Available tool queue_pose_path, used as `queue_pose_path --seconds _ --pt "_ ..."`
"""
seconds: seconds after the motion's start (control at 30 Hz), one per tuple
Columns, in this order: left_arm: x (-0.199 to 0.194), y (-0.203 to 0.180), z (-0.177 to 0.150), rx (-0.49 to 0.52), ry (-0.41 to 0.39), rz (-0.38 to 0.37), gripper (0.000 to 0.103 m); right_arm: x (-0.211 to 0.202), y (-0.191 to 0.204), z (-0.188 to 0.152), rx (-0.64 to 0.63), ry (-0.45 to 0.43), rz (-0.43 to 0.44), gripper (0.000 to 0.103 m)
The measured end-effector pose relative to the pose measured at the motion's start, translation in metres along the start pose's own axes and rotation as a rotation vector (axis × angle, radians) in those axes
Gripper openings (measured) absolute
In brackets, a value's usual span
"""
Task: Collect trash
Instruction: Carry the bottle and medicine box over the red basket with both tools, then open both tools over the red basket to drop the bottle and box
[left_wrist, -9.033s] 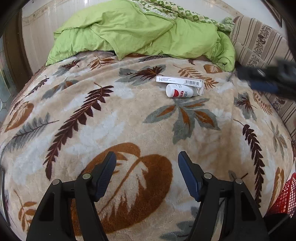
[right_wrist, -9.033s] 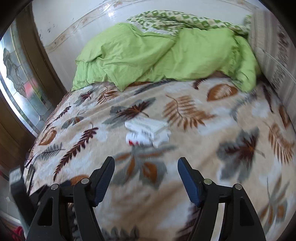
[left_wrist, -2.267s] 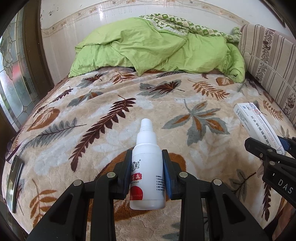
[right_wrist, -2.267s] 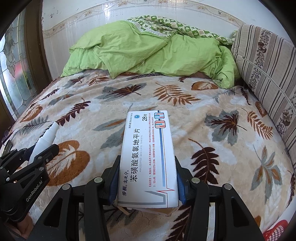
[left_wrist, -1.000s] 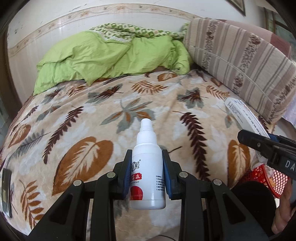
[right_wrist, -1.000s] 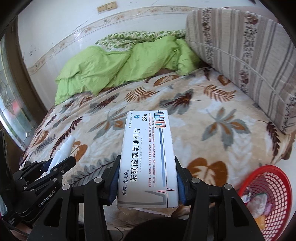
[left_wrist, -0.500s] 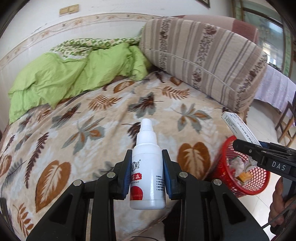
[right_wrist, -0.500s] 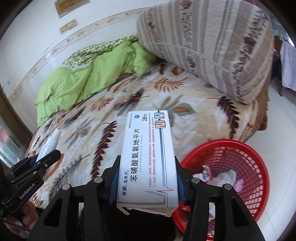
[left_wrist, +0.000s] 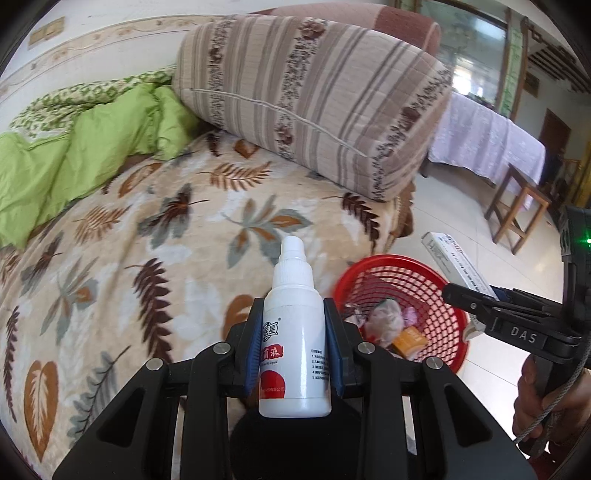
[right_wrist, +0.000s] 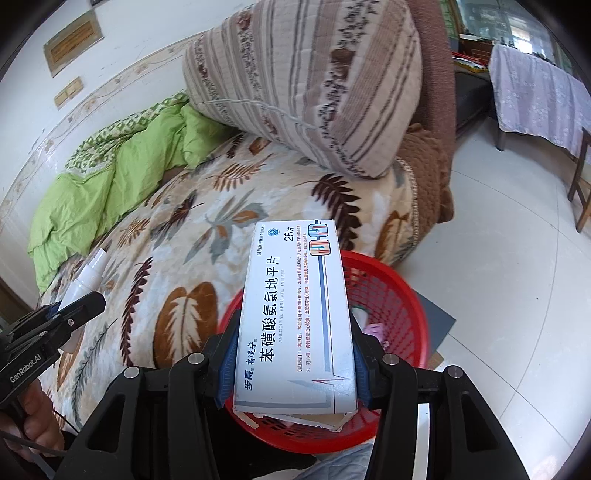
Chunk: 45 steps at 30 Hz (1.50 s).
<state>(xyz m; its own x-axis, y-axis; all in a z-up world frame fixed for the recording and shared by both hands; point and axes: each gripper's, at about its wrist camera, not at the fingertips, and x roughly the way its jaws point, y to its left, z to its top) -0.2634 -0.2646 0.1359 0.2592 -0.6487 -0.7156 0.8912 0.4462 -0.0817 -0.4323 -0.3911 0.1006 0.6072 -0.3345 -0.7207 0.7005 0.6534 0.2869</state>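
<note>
My left gripper (left_wrist: 293, 345) is shut on a small white bottle (left_wrist: 293, 347) with a red label, nozzle pointing away. The right gripper (right_wrist: 293, 363) is shut on a white medicine box (right_wrist: 295, 314) with blue print. A red mesh basket (left_wrist: 443, 291) stands on the floor by the bed's corner and holds crumpled trash and an orange packet. In the right wrist view the box hangs over the basket (right_wrist: 399, 295) and hides much of it. In the left wrist view the bottle is just left of the basket, over the blanket's edge. Each gripper shows at the side of the other's view.
The bed carries a leaf-patterned blanket (left_wrist: 147, 240), a green quilt (left_wrist: 74, 155) at the far side and a large striped cushion (left_wrist: 314, 103). A wooden stool (left_wrist: 517, 210) and a cloth-covered table (left_wrist: 487, 144) stand on the tiled floor beyond. A hand (left_wrist: 546, 402) grips the right tool.
Both grippers have swung right from over the bed toward its corner, still holding the bottle and the box. The red basket has come closer and now lies under the box.
</note>
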Motion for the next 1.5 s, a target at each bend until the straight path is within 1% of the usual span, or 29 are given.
queue_pose_path --seconds 0.2,0.37,0.63,0.93,1.0,1.03,1.07,1.13,1.2,1.27,1.3,1.37,1.43,1.5 --pt "0.013 -0.03 0.008 0.061 0.023 -0.075 0.029 -0.005 -0.017 0.002 0.03 -0.004 -0.014 0.054" --pt "0.028 -0.047 0.011 0.065 0.068 -0.137 0.029 -0.005 -0.025 0.001 0.047 -0.004 -0.018 0.053" --pt "0.044 -0.067 0.018 0.092 0.093 -0.172 0.029 -0.002 -0.035 0.003 0.068 -0.003 -0.012 0.054" --pt "0.06 -0.077 0.021 0.115 0.106 -0.174 0.029 0.008 -0.039 0.005 0.075 0.007 -0.015 0.054" --pt "0.061 -0.077 0.02 0.114 0.106 -0.178 0.032 0.011 -0.041 0.006 0.08 0.018 -0.02 0.054" --pt "0.062 -0.076 0.02 0.11 0.107 -0.18 0.038 0.012 -0.042 0.005 0.083 0.023 -0.022 0.054" --pt "0.061 -0.075 0.019 0.106 0.105 -0.179 0.042 0.012 -0.042 0.005 0.087 0.024 -0.028 0.055" --pt "0.059 -0.07 0.019 0.097 0.101 -0.173 0.043 0.011 -0.043 0.005 0.091 0.023 -0.032 0.055" --pt "0.055 -0.065 0.019 0.084 0.094 -0.168 0.046 0.009 -0.04 0.005 0.086 0.022 -0.044 0.059" --pt "0.047 -0.058 0.018 0.072 0.074 -0.156 0.054 0.006 -0.034 0.006 0.071 0.015 -0.07 0.063" --pt "0.041 -0.054 0.017 0.069 0.057 -0.143 0.057 0.003 -0.03 0.007 0.062 0.008 -0.087 0.064" --pt "0.03 -0.046 0.014 0.065 0.031 -0.113 0.07 -0.003 -0.019 0.007 0.039 -0.014 -0.143 0.071" --pt "0.016 -0.035 0.01 0.057 -0.005 -0.076 0.076 -0.008 -0.006 0.007 0.015 -0.034 -0.189 0.073" --pt "0.001 -0.023 0.007 0.054 -0.039 -0.026 0.078 -0.013 0.009 0.006 0.005 -0.058 -0.233 0.078"
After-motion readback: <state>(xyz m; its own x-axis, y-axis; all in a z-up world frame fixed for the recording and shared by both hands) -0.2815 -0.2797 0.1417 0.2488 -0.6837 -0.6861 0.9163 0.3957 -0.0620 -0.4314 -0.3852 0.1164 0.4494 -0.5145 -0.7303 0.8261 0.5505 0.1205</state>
